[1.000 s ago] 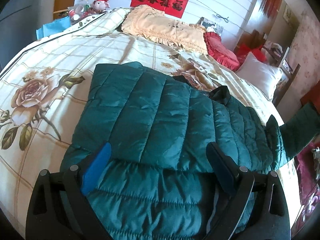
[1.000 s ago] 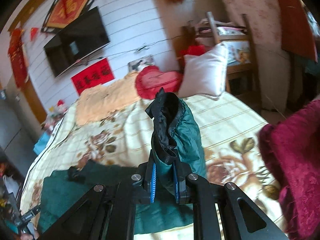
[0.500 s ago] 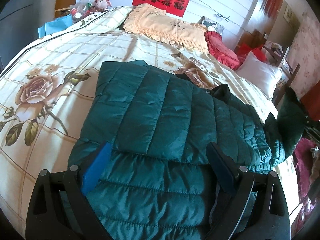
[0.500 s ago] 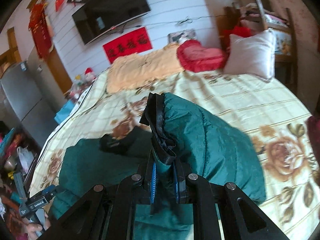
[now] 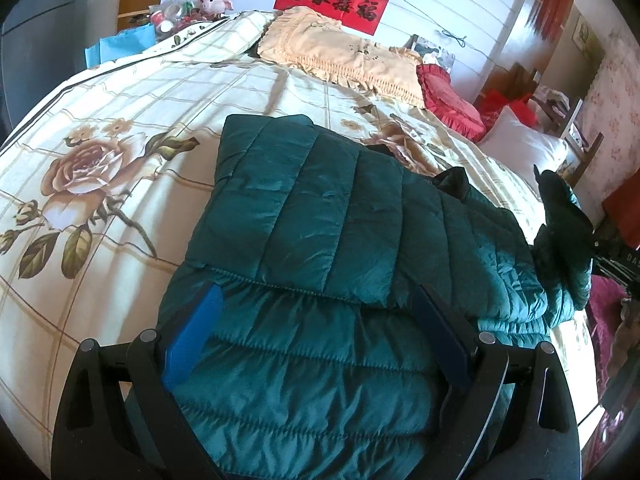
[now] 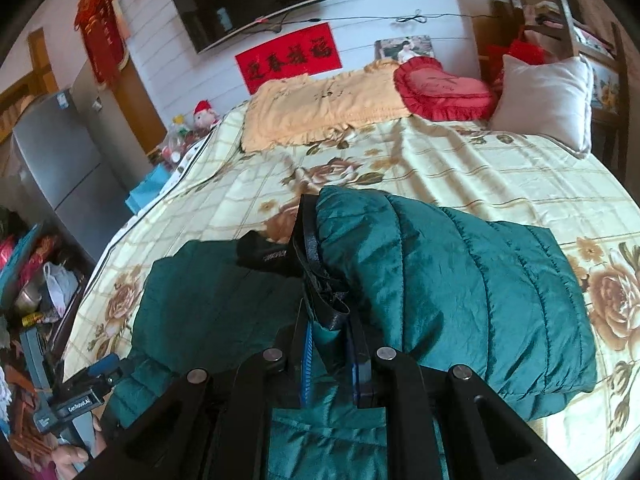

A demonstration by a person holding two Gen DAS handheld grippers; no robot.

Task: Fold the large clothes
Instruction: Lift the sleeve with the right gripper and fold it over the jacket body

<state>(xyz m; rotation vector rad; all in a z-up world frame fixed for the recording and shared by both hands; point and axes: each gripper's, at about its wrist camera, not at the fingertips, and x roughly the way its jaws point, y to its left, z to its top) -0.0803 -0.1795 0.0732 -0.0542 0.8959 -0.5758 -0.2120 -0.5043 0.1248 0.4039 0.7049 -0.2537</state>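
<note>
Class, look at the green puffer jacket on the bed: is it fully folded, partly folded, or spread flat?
Partly folded: the jacket has one side doubled over; the right gripper holds another part raised.

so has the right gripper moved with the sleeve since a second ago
Yes. The right gripper, shut on the sleeve, has swung in over the bed: the white pillow, once just above the cuff, now sits far up right.

We read four black characters, 迎春接福, on the red banner [image 5: 333,5] fixed to the white wall. The left gripper [image 6: 80,398] bears a label reading "GenRobot.AI". The black collar tag [image 6: 274,256] is too blurred.
</note>
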